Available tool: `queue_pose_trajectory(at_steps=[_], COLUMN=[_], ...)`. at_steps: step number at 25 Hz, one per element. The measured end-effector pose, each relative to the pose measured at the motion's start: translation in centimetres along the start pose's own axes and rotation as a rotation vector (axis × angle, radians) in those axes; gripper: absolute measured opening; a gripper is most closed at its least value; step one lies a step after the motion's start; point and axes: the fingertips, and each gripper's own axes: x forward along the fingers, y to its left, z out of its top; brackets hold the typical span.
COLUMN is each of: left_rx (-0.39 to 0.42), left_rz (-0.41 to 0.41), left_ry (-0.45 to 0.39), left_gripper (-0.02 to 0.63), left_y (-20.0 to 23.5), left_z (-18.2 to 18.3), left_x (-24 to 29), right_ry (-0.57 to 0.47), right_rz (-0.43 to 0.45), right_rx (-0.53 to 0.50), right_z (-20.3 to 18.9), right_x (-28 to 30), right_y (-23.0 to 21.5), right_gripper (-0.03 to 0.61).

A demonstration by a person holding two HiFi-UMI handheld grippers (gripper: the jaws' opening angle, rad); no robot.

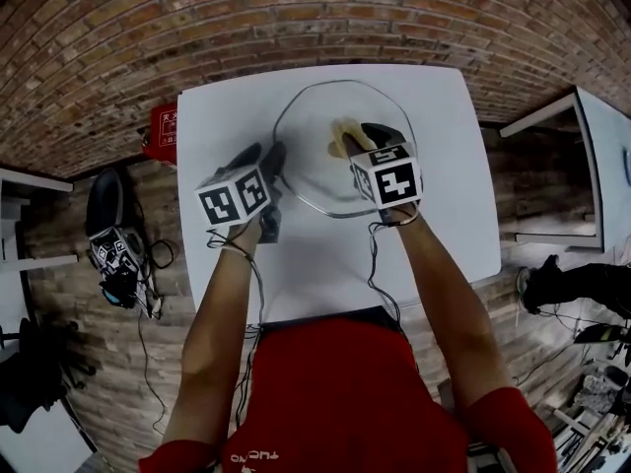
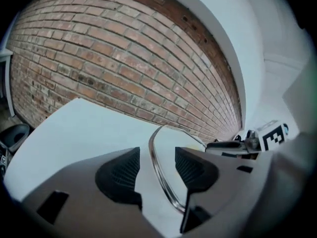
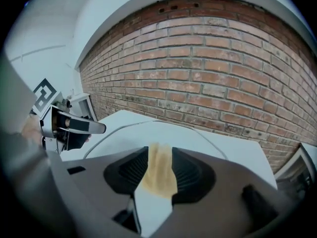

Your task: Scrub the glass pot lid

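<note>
the lid (image 1: 311,144) lies flat on the worktop (image 1: 232,106), toward its far edge. my left tongs (image 2: 156,163) stand apart, straddling the lid's rim without pinching it. my right tongs (image 3: 158,166) are apart too, with the sponge (image 3: 158,181) between them. i read this as the pick-up before scrubbing. next, i'd close the left on the rim to steady it and the right on the sponge.

Far side: brick wall (image 1: 148,18), with a white wall (image 2: 237,33) above it. Floor (image 1: 108,382) is brick-patterned too. A white counter (image 1: 444,146) stands close to the wall. A red box (image 1: 163,131) sits beside its far-left corner. White-framed furniture (image 1: 552,116) on the right. Dark gear and cables (image 1: 118,254) on the floor, left. Light is even
</note>
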Motion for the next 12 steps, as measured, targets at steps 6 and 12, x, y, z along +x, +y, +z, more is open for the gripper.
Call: queue_pose_trajectory(at_steps=[6,12], left_rx=[-0.090,-0.109], left_rz=[-0.032,-0.060], left_ry=[0.078,0.135], left_gripper=[0.212,0.209], left_y=[0.5,0.4], left_z=[-1.9,-2.7], left_x=[1.4,2.4], right_ry=[0.064,0.103], right_rz=[0.007,0.049], right_rx=[0.008,0.005], right_z=[-1.0,-2.2], right_x=[1.5,2.8], right_y=[-0.9,-0.7], right_gripper=[0.146,0.135])
